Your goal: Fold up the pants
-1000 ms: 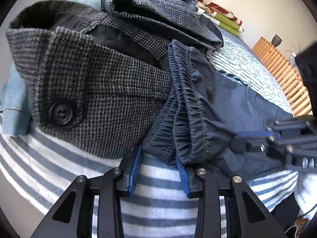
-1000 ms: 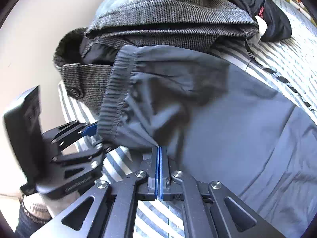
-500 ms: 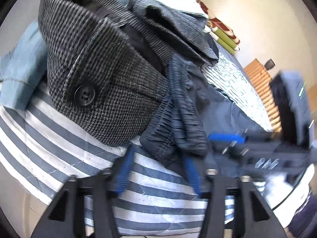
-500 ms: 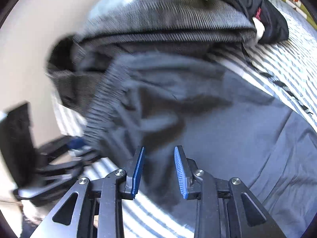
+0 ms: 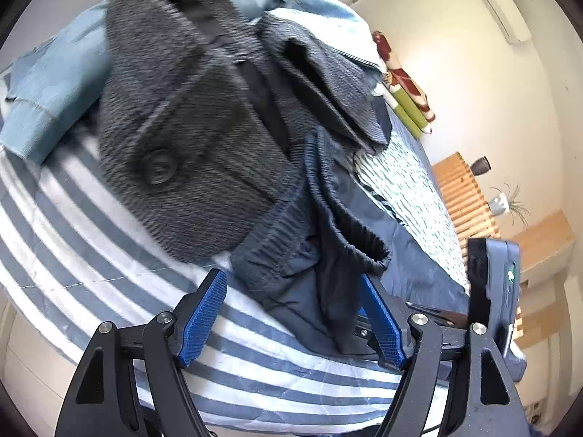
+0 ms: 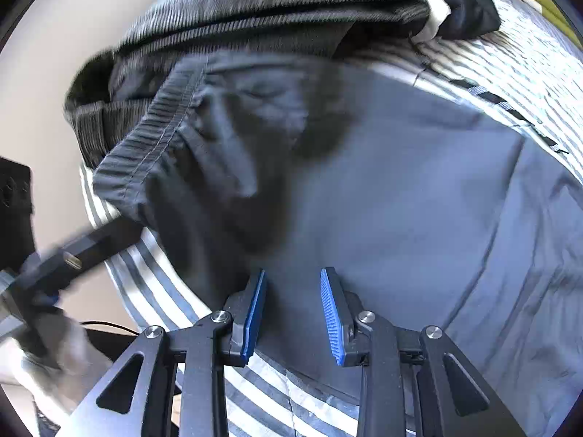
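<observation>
Left tool (image 5: 291,317) and right tool (image 6: 293,313) both spread; navy pants (image 6: 382,200) flat, waistband leftward, legs rightward.

The left tongs (image 5: 291,315) stand wide apart, their jaws having just been opening, with blue ribbed pads (image 5: 202,313) on either side of the navy pants (image 5: 302,255). The gathered elastic waistband (image 5: 277,233) lies loose between them on the striped bed cover (image 5: 91,255), no pad pressing it. Farther off, touching the waistband, a grey houndstooth garment (image 5: 189,127) with a dark button (image 5: 158,167) rests over light blue denim (image 5: 47,91). At the right edge, just beside the pants, is part of the right tongs (image 5: 492,291). Far right stands a slatted wooden headboard (image 5: 462,196).
</observation>
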`<state>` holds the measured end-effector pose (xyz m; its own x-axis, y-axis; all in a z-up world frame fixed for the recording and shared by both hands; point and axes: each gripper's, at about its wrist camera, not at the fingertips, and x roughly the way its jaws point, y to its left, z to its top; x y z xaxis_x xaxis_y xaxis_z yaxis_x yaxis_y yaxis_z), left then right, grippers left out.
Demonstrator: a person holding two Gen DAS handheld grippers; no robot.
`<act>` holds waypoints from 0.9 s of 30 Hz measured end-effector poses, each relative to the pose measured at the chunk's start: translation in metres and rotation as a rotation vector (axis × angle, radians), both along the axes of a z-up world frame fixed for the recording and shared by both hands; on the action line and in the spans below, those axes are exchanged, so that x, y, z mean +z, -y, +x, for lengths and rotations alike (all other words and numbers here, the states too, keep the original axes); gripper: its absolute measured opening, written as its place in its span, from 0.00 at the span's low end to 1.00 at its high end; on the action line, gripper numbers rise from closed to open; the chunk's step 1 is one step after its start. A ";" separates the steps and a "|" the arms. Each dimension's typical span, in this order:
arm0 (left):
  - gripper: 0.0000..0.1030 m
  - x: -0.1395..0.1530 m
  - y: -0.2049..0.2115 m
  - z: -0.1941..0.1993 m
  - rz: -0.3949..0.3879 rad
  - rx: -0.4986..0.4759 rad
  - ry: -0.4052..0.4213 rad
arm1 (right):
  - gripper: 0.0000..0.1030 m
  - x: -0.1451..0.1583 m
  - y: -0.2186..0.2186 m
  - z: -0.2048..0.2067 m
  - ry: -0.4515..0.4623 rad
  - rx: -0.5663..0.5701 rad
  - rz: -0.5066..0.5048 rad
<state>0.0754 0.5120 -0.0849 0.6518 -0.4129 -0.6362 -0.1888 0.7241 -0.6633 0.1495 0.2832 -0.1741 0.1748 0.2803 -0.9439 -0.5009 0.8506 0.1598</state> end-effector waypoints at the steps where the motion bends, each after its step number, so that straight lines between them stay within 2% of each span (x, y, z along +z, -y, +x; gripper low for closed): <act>1: 0.76 -0.003 0.000 0.001 0.000 0.003 -0.011 | 0.27 -0.001 -0.011 0.010 0.006 0.010 -0.005; 4: 0.76 -0.007 0.005 0.008 -0.001 -0.006 -0.042 | 0.27 0.000 -0.018 -0.002 -0.017 0.026 0.030; 7: 0.76 0.005 0.008 0.000 0.049 -0.002 0.000 | 0.27 0.013 -0.014 -0.003 -0.055 0.019 0.164; 10: 0.76 0.013 0.001 -0.009 0.052 0.013 0.012 | 0.27 0.018 -0.014 -0.004 -0.050 0.032 0.220; 13: 0.77 0.018 -0.005 -0.013 0.085 0.028 0.010 | 0.27 0.017 -0.022 0.007 -0.061 0.057 0.208; 16: 0.77 0.013 -0.006 -0.002 0.115 0.031 -0.043 | 0.27 0.002 -0.048 0.017 -0.080 0.075 0.178; 19: 0.77 0.004 0.001 0.017 0.142 0.015 -0.078 | 0.27 0.006 -0.056 0.007 -0.032 0.099 0.149; 25: 0.76 -0.012 0.028 0.045 0.147 -0.035 -0.094 | 0.27 0.036 -0.033 -0.007 0.040 0.057 0.155; 27: 0.75 -0.013 0.037 0.051 0.186 -0.018 -0.070 | 0.27 0.047 -0.012 -0.011 0.062 0.024 0.167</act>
